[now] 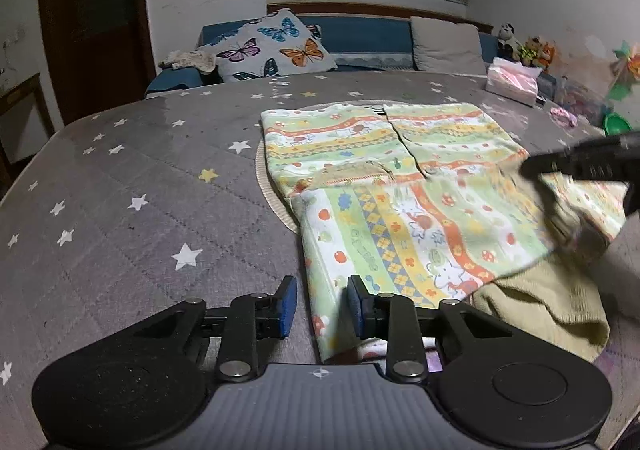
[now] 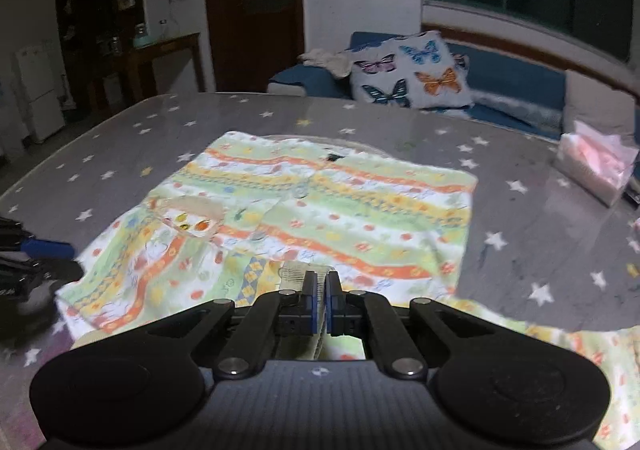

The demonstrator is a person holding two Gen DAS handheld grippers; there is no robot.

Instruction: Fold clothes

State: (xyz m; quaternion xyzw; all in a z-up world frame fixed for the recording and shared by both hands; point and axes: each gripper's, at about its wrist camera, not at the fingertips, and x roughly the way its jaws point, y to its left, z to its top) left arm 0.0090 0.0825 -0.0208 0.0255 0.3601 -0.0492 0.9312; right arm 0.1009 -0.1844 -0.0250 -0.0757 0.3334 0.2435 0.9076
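Observation:
A child's patterned garment (image 1: 400, 178) with green, yellow and orange stripes lies on the grey star-print table (image 1: 140, 170). Its near part is folded over toward the far part. My left gripper (image 1: 322, 304) is open, with the garment's near left edge lying between its blue pads. My right gripper (image 2: 321, 292) is shut on the garment's ribbed hem (image 2: 294, 274) and holds it lifted over the cloth (image 2: 320, 202). The right gripper shows blurred in the left wrist view (image 1: 580, 166) at the garment's right side. The left gripper shows at the left edge of the right wrist view (image 2: 36, 254).
A round woven mat (image 1: 268, 190) lies under the garment. A yellowish cloth (image 1: 548, 302) lies near right. A pink tissue pack (image 1: 514, 80) and small toys (image 1: 616, 122) sit at the far right. A blue sofa with a butterfly cushion (image 1: 272, 48) stands behind the table.

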